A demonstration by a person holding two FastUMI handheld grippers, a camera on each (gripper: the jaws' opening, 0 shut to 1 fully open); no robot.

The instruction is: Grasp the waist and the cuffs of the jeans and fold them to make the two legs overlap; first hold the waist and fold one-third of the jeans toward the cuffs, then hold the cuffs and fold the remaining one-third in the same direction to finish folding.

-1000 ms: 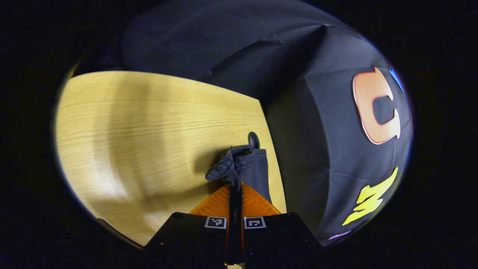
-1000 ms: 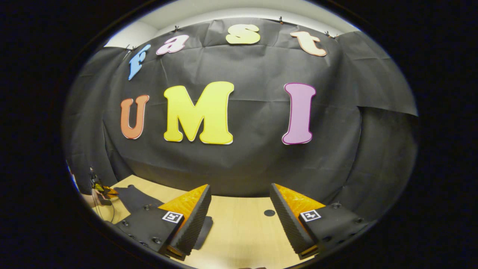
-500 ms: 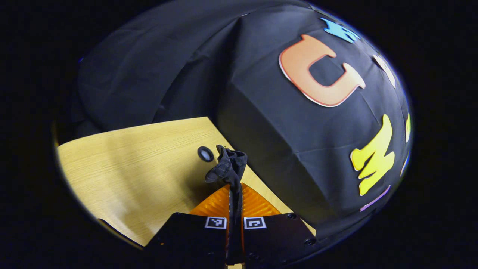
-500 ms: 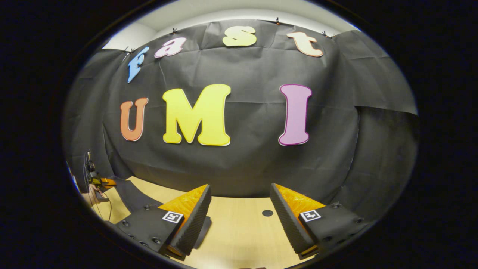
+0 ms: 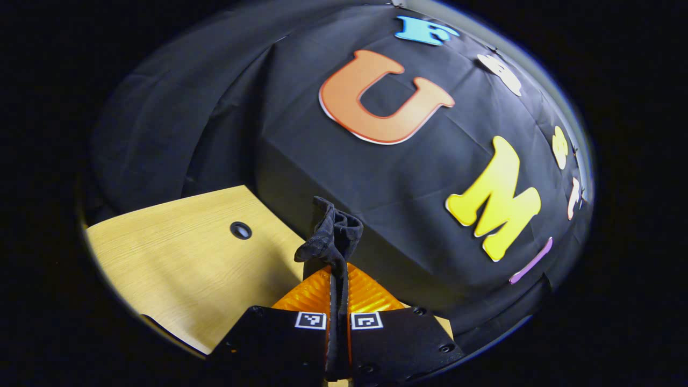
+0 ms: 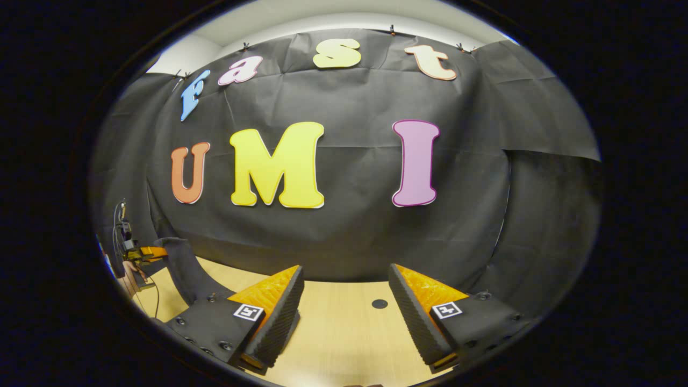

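A bunched edge of the dark jeans [image 5: 330, 234] sticks up between the fingers of my left gripper [image 5: 338, 271], which is shut on it above the wooden table [image 5: 177, 269]; I cannot tell whether this edge is waist or cuff. In the right gripper view that other gripper [image 6: 142, 251] shows small at the far left in a hand, with the jeans [image 6: 180, 263] hanging from it down toward the table behind my own left finger. My right gripper [image 6: 345, 271] stands open over the table [image 6: 344, 333] with nothing between its fingers.
A round dark grommet hole [image 5: 241, 230] sits in the tabletop near the back edge, and another such hole [image 6: 379, 303] lies between the right gripper's fingers. The black cloth wall rises right behind the table's far edge.
My left gripper has lifted and swung with the jeans edge held, so its view turned from the tabletop toward the wall. In the right gripper view the cloth rose at the left.
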